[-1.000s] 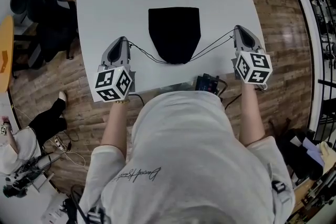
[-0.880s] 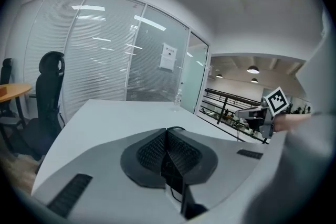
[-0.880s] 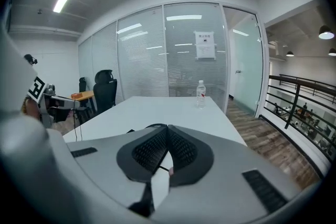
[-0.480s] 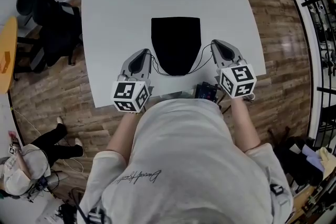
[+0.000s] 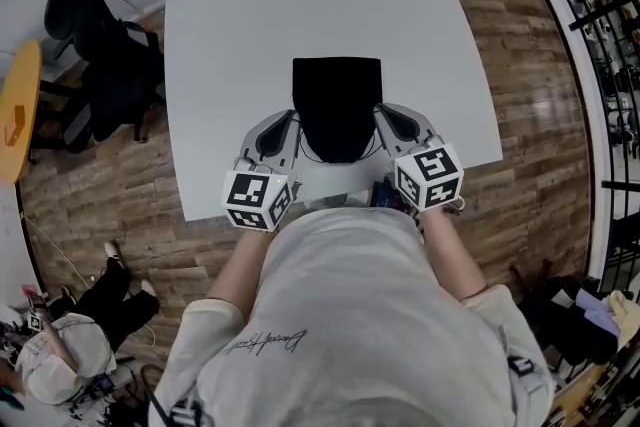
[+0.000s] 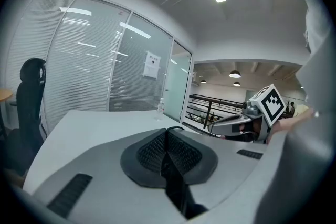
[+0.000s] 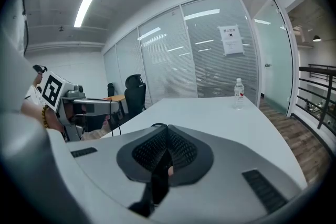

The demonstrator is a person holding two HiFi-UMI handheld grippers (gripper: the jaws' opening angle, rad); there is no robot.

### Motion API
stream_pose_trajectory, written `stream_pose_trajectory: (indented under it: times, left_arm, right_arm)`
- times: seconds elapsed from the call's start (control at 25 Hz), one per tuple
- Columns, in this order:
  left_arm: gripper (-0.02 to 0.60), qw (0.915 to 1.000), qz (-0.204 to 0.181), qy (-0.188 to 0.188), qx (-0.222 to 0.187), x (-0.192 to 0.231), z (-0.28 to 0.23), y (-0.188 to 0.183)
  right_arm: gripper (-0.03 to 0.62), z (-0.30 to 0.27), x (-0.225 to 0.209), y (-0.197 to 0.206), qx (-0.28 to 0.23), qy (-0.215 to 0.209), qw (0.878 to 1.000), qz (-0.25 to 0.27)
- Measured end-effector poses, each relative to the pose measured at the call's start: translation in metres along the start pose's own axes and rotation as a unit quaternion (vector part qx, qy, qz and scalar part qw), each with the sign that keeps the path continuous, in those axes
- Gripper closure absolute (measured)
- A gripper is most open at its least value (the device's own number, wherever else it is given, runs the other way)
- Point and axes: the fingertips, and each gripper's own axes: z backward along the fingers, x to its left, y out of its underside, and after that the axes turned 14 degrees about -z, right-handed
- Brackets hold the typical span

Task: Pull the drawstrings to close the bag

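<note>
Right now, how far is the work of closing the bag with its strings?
Done: the bag looks gathered narrow at its near end. In hand: the left claw and the right claw are each shut on a drawstring, close beside the bag. Left: I cannot tell whether the mouth is fully closed; perhaps one more pull, then release.

Left gripper (image 6: pixel 167 131) fingers (image 6: pixel 151 152) pressed together, perhaps pinching a cord (image 6: pixel 176 128), right gripper (image 6: pixel 215 125) nearby

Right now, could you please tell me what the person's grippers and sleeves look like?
Both the left gripper and the right gripper are grey, tapered shells with black textured pads. Each carries a white cube printed with black square markers. The person wears a pale short-sleeved T-shirt.
</note>
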Motion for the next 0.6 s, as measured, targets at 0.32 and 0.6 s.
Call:
stream_pose_trajectory:
  times: [0.32,0.6]
  left_arm:
    - [0.566,0.9997,0.013,0.013,-0.014,-0.006,0.001,-0.009]
    - [0.566,0.9997,0.015,0.012,-0.015,-0.007,0.006,-0.010]
  right_arm:
    - [0.569,-0.001,0.018,-0.005,-0.009,-0.021,1.000,-0.002]
    - [0.569,0.004,0.016,-0.008,-0.015,-0.020,1.000,-0.006]
